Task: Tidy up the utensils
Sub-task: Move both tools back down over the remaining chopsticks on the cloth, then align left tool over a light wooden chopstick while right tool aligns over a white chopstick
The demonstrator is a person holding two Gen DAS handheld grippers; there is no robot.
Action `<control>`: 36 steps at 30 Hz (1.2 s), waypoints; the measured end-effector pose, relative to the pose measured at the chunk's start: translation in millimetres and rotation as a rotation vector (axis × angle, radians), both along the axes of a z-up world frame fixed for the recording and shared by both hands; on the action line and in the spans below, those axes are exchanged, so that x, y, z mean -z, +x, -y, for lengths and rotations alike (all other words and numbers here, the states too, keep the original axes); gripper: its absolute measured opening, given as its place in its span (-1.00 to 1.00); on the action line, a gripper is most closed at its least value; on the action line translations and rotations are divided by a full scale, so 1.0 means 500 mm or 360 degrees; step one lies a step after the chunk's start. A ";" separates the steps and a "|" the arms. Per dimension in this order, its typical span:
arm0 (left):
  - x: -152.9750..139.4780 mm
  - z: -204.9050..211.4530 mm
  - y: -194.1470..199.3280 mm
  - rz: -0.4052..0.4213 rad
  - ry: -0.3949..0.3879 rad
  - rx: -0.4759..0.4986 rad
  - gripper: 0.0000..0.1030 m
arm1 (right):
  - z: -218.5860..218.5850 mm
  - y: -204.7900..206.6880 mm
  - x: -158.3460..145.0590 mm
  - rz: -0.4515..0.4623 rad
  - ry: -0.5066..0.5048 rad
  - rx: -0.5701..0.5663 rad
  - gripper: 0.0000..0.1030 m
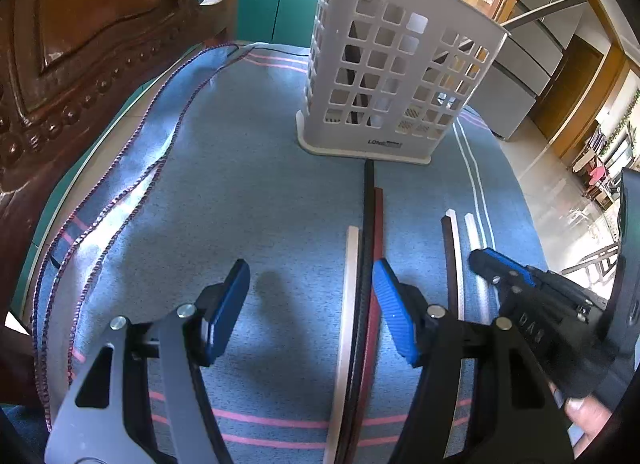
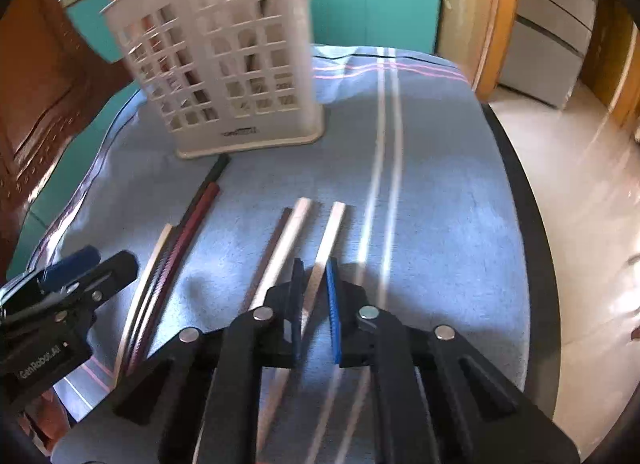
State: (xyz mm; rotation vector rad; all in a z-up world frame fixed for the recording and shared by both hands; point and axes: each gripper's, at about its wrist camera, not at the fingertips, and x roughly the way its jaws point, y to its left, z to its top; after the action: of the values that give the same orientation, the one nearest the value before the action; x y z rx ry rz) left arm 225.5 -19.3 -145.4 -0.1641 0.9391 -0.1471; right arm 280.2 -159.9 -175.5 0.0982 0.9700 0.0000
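Left gripper (image 1: 310,304): your jaws stand wide, nothing between the pads; it is pitched steeply down over the blue cloth (image 1: 248,183), hovering clear of it.
Right gripper (image 2: 314,304): pitched down the same way, your blue pads (image 2: 332,304) narrowed onto a pale chopstick (image 2: 326,248). Frame is motion-blurred, but the stick sits between the pads and they look pressed on it.
Right hand: fingertip (image 1: 580,412) shows behind the right gripper body in the left wrist view, at lower right.
Other chopsticks: a second pale one (image 2: 294,223) and a dark brown one (image 2: 276,240) lie just left of the held stick.
Left bundle: cream (image 1: 348,304), black (image 1: 366,232) and dark red (image 1: 378,223) sticks lie side by side, beside your left gripper's right finger.
Utensil holder (image 1: 392,63): white perforated, upright at the far end of the cloth; the black stick's tip reaches its base.
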 end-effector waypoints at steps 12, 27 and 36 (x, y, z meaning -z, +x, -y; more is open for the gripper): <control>0.012 0.015 0.003 -0.0026 0.0071 -0.0003 0.25 | 0.014 0.001 -0.004 0.0002 0.0069 -0.0005 -0.80; 0.017 0.038 -0.002 -0.0031 0.0069 0.0091 0.28 | 0.012 0.000 -0.005 0.0000 0.0083 -0.0009 -0.72; 0.024 0.046 -0.003 0.0008 0.0211 0.0100 0.04 | 0.005 -0.004 -0.007 0.0007 0.0109 -0.0031 -0.39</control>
State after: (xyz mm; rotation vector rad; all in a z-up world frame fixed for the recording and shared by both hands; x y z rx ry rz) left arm 223.9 -42.4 -157.2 -0.0115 0.9463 -0.1427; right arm 278.0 -162.5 -172.2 0.1519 0.9667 0.0512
